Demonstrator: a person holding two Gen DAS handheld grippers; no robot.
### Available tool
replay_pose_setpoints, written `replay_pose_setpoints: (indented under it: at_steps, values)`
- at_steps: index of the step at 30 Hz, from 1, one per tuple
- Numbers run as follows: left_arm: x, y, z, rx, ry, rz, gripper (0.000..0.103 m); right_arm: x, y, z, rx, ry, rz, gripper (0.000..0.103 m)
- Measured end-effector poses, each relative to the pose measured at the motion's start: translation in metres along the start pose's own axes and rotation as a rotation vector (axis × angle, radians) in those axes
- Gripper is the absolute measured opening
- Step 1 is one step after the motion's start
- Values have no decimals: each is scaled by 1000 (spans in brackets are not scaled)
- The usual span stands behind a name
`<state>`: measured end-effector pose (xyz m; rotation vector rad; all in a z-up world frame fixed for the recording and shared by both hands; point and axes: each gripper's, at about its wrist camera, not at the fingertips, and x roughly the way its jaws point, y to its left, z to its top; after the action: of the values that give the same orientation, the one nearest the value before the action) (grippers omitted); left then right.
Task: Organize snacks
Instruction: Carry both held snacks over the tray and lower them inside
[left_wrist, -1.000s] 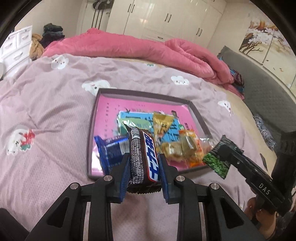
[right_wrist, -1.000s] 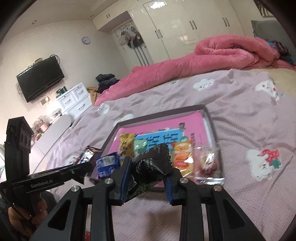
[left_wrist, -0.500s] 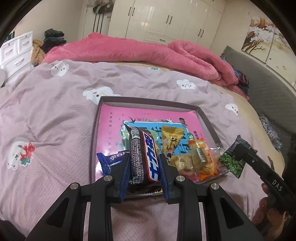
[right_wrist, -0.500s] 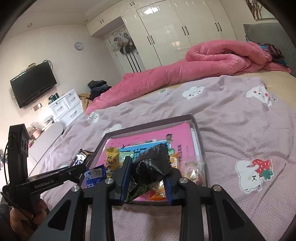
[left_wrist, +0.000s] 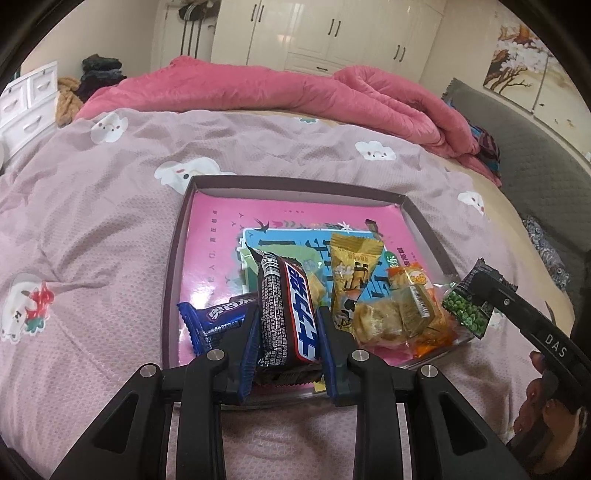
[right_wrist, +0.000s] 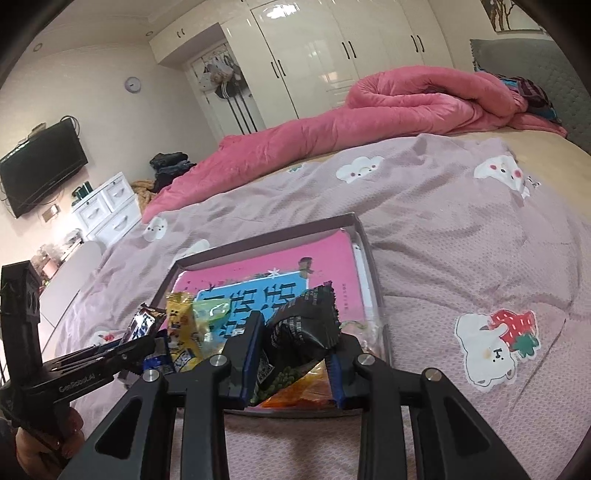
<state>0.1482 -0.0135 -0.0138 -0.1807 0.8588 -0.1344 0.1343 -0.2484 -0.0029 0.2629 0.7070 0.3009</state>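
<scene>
A shallow box (left_wrist: 177, 236) with a pink printed bottom lies on the bed and holds several snacks. My left gripper (left_wrist: 286, 325) is shut on a black chocolate bar (left_wrist: 288, 314) over the box's near edge. A blue wrapped snack (left_wrist: 218, 319) lies to its left; a yellow packet (left_wrist: 349, 273) and an orange packet (left_wrist: 413, 310) lie to its right. My right gripper (right_wrist: 295, 347) is shut on a black bag of green peas (right_wrist: 303, 332), held over the box's near right corner. The bag also shows in the left wrist view (left_wrist: 469, 306).
The bed has a mauve cover (left_wrist: 92, 221) with cloud and bear prints. A pink quilt (left_wrist: 277, 92) is bunched at the far side. White wardrobes (right_wrist: 332, 55), a white drawer unit (right_wrist: 107, 210) and a wall television (right_wrist: 40, 166) stand beyond. A grey headboard (left_wrist: 535, 155) is at right.
Both grippers have drawn back toward the box's near edge and risen a little, each still holding its snack. The snacks in the box have not moved.
</scene>
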Motion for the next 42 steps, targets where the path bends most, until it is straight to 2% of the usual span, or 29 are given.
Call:
replay_pose_setpoints:
  at_steps: [20, 42]
  values:
    - [15, -13, 3, 35, 10, -48, 30, 12, -1, 0, -9, 20, -23, 29]
    - [23, -16, 6, 47, 13, -56, 30, 39, 15, -3, -50, 68, 38, 27]
